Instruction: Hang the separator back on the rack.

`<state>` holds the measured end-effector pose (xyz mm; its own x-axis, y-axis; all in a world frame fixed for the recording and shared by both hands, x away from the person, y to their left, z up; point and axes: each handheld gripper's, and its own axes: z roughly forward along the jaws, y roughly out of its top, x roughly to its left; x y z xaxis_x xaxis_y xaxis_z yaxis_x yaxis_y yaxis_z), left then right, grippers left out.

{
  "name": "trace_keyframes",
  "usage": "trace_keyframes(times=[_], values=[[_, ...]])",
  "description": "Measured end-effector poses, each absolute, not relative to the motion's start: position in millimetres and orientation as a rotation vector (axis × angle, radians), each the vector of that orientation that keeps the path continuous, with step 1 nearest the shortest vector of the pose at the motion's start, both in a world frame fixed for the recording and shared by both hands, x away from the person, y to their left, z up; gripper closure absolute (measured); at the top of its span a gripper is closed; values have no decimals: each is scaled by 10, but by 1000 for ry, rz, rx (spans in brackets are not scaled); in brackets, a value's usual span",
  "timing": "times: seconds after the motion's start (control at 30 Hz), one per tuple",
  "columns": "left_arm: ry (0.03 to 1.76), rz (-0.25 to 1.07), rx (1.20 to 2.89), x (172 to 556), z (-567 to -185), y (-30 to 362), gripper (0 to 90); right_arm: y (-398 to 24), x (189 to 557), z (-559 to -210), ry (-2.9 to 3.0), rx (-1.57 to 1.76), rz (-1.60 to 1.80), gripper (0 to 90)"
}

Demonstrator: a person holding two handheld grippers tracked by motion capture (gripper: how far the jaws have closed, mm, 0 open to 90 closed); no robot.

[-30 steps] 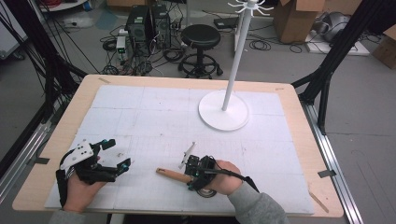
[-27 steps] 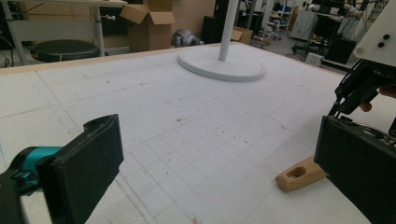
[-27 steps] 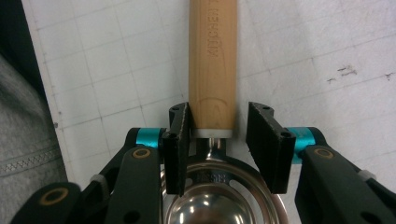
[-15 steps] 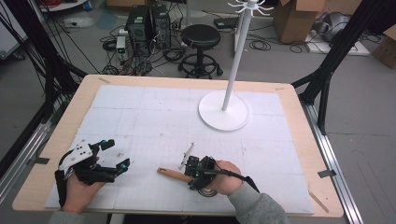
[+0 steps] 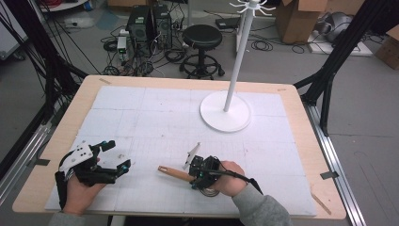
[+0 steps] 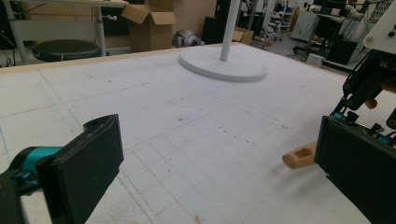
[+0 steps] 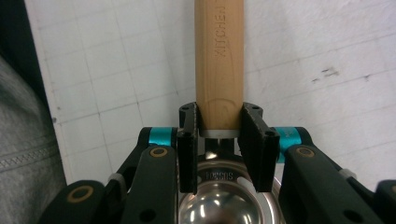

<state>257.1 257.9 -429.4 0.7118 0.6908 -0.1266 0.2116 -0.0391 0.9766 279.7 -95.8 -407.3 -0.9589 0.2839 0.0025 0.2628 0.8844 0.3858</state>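
We are clamping the right gripper [image 7: 219, 140] fingers, just closed, squarely on the ladle's wooden handle [image 7: 219, 65], keeping it level; the left gripper [image 5: 101, 165] is idling, fingers wide and empty.

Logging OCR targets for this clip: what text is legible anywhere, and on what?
"KITCHEN": stamped along the wooden handle, running off the frame's top edge, so maybe cut short.
Stamped word on the steel bowl below the handle: mirrored, not readable for sure.
Nothing legible in the high view or left gripper view.
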Motion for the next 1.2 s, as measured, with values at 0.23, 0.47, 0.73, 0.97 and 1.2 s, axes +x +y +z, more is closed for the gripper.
trace_keyframes(times=[0.23, 0.47, 0.73, 0.97, 1.2], values=[[749, 454, 1601, 2570, -4291, 2575, 18, -1014, 2807, -4021, 2975, 441, 661, 698], [747, 453, 1601, 2580, -4294, 2576, 18, -1071, 2809, -3975, 2961, 454, 719, 698], [751, 452, 1598, 2586, -4293, 2575, 18, -1169, 2823, -3895, 2925, 462, 801, 699], [749, 453, 1598, 2592, -4292, 2575, 18, -1259, 2836, -3817, 2887, 484, 880, 699], [746, 455, 1598, 2594, -4289, 2575, 18, -1350, 2861, -3761, 2859, 489, 971, 699]])
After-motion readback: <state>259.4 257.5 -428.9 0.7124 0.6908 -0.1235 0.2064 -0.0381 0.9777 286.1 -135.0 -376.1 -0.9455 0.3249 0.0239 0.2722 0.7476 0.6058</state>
